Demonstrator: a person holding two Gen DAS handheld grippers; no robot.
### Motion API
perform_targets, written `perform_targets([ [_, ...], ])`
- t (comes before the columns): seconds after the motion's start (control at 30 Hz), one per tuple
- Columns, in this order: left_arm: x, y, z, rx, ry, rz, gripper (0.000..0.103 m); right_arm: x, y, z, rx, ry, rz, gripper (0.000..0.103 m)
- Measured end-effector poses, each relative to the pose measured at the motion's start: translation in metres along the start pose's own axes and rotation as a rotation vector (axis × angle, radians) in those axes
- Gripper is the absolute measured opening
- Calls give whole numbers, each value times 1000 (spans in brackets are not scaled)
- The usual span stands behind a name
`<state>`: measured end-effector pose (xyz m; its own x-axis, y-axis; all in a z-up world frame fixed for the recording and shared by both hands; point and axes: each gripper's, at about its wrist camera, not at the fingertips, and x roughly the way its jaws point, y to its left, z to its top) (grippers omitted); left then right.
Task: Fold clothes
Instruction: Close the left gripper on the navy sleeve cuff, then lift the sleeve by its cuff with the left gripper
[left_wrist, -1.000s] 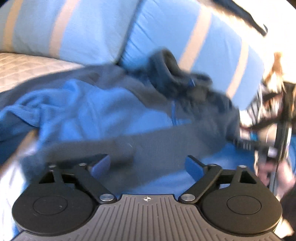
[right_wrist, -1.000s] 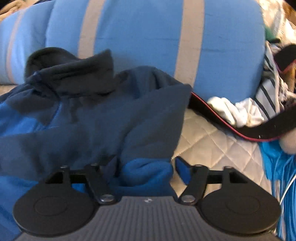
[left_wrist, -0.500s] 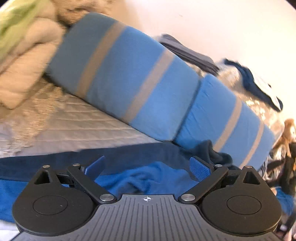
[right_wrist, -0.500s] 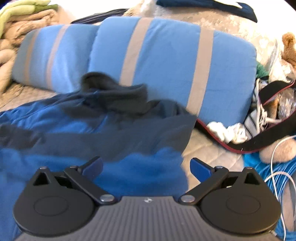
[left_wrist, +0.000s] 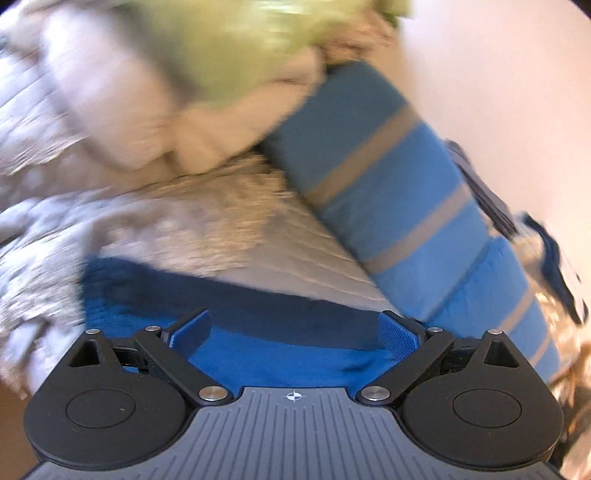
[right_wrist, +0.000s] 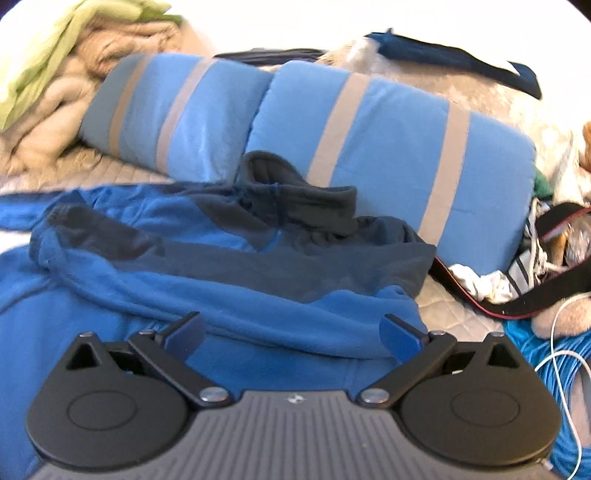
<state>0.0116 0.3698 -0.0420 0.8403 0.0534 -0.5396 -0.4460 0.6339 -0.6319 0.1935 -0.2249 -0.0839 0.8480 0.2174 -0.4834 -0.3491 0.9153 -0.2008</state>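
The blue fleece jacket (right_wrist: 229, 273) is spread on the quilted bed (right_wrist: 454, 314), its dark collar (right_wrist: 295, 192) propped against the striped blue pillows (right_wrist: 388, 147). The jaws of the right gripper (right_wrist: 291, 332) and left gripper (left_wrist: 293, 332) are spread wide, with nothing held.

Left wrist view: heavily motion-blurred throughout.
Green and cream pile (left_wrist: 207, 66): above the striped pillow (left_wrist: 388, 177), smeared past telling what it is.
Blue fleece (right_wrist: 229, 280): near part hidden under the right gripper's body; left side cut off by the frame edge.
Clutter (right_wrist: 517, 266): right of the striped pillow, items tangled, not identifiable.
Blue cable (right_wrist: 554, 373): cut off at the right edge.
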Motion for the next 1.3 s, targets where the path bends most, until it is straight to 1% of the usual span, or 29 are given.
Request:
perform_targets([
  [0.07, -2, 32, -2, -83, 1, 14, 98, 0, 6, 1, -21, -10, -5, 103],
  [0.13, -2, 64, -6, -184, -1, 21, 97, 0, 10, 2, -30, -17, 10, 103],
  [0.23, -2, 103, -18, -321, -14, -4, 97, 6, 15, 2, -33, 2, 22, 103],
  [0.33, 0, 127, -36, -440, -5, -55, 97, 12, 18, 1, -29, 27, 26, 103],
  [0.43, 7, 137, -53, -520, -15, -122, 97, 15, 21, 1, -32, 36, 31, 103],
  [0.53, 15, 148, -68, -612, -69, -221, 96, 16, 22, 0, -35, 44, 31, 103],
  [0.67, 23, 158, -84, -722, -181, -290, 95, 18, 22, -1, -39, 59, 28, 103],
  [0.73, 21, 151, -81, -720, -203, -250, 94, 19, 22, -1, -37, 66, 28, 103],
  [0.8, 19, 143, -78, -715, -223, -206, 89, 20, 22, -1, -37, 74, 28, 103],
  [1.0, 10, 123, -68, -698, -279, -78, 87, 23, 26, -2, -58, 87, 29, 103],
  [1.07, 0, 119, -67, -687, -300, -17, 86, 22, 27, -2, -67, 88, 30, 103],
  [1.13, -12, 117, -68, -632, -312, 33, 86, 23, 28, -3, -72, 89, 35, 103],
  [1.17, -15, 115, -65, -585, -308, 48, 84, 23, 29, -3, -74, 91, 37, 103],
  [1.23, -16, 112, -58, -507, -275, 60, 81, 24, 29, -3, -76, 96, 41, 103],
  [1.27, -14, 110, -54, -471, -256, 66, 73, 24, 30, -3, -76, 100, 43, 103],
  [1.3, -12, 108, -50, -438, -240, 69, 69, 25, 30, -3, -77, 104, 45, 103],
])
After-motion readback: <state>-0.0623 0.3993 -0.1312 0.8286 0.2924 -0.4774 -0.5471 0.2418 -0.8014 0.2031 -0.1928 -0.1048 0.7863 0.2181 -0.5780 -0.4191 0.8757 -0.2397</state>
